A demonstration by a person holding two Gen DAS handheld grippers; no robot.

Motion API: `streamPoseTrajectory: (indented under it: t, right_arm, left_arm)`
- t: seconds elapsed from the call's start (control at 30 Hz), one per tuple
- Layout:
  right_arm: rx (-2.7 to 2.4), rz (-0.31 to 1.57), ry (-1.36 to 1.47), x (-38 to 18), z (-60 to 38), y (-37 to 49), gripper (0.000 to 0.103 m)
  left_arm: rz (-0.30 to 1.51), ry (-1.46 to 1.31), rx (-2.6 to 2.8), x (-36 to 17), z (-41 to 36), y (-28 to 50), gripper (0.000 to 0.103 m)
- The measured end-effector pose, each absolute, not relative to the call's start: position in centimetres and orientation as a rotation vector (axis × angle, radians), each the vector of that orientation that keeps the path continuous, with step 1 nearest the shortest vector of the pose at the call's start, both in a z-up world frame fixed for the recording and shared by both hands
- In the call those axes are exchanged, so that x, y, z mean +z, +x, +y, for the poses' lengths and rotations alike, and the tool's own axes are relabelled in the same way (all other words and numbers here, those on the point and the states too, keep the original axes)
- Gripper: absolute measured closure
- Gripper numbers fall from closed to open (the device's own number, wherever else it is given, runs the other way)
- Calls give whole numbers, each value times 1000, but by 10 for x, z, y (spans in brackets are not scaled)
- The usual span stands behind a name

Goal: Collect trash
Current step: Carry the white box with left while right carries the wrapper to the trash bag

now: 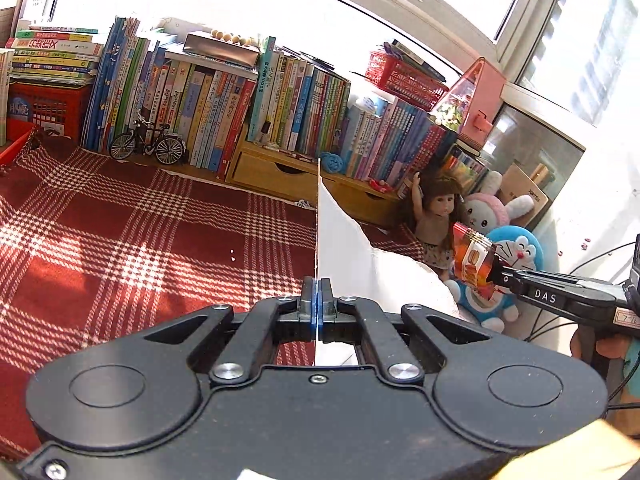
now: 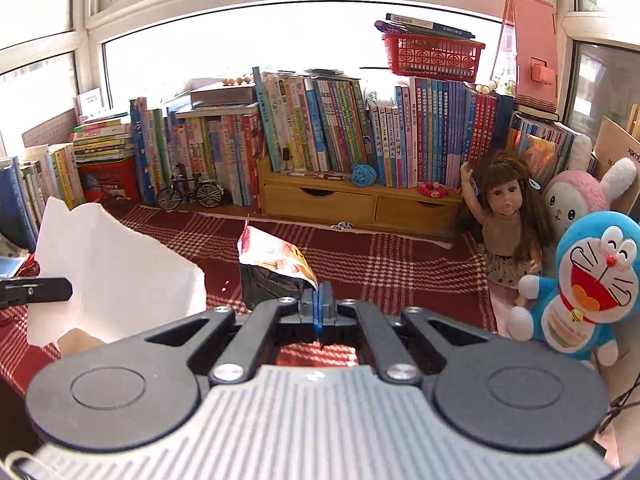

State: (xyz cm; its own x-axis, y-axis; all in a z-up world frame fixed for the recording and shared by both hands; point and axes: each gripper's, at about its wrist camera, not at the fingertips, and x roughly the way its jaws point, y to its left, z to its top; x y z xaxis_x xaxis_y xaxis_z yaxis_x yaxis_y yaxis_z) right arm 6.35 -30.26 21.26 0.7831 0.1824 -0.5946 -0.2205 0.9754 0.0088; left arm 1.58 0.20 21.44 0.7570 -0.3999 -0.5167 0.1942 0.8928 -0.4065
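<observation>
Pinching white paper point(image 1: 344, 236), snack wrapper point(image 2: 276, 254), jaws closed

Left hand-held gripper point(image 1: 317, 300), jaws closed on the edge of a torn white paper sheet point(image 1: 340, 240) above a red plaid cloth point(image 1: 140, 232). At right, the right hand-held gripper point(image 1: 496, 276) pinches an orange snack wrapper point(image 1: 472, 260) before a doll point(image 1: 438, 212) and blue plush cat point(image 1: 516, 256). Books point(image 1: 208, 108) line the background.

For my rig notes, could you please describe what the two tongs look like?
Both tongs are black, with linkage arms on silver screws, two round discs and blue pads. The right one has a grey ribbed body, white "DAS" lettering on its finger, and black cables trailing behind it.
</observation>
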Motion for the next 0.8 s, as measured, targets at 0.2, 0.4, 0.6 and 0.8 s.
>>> streamPoseTrajectory:
  t: [0.2, 0.4, 0.6, 0.8]
  right_arm:
    - [326, 645, -67, 202, -275, -6, 100]
    - [397, 681, -71, 170, -248, -46, 100]
    - [413, 742, -84, 130, -231, -66, 100]
    - [456, 852, -83, 90, -219, -80, 100]
  left_arm:
    - [658, -339, -342, 203, 21, -44, 102]
    - [707, -338, -342, 168, 40, -83, 102]
    - [786, -362, -325, 123, 54, -103, 102]
    - [866, -325, -310, 88, 55, -122, 102]
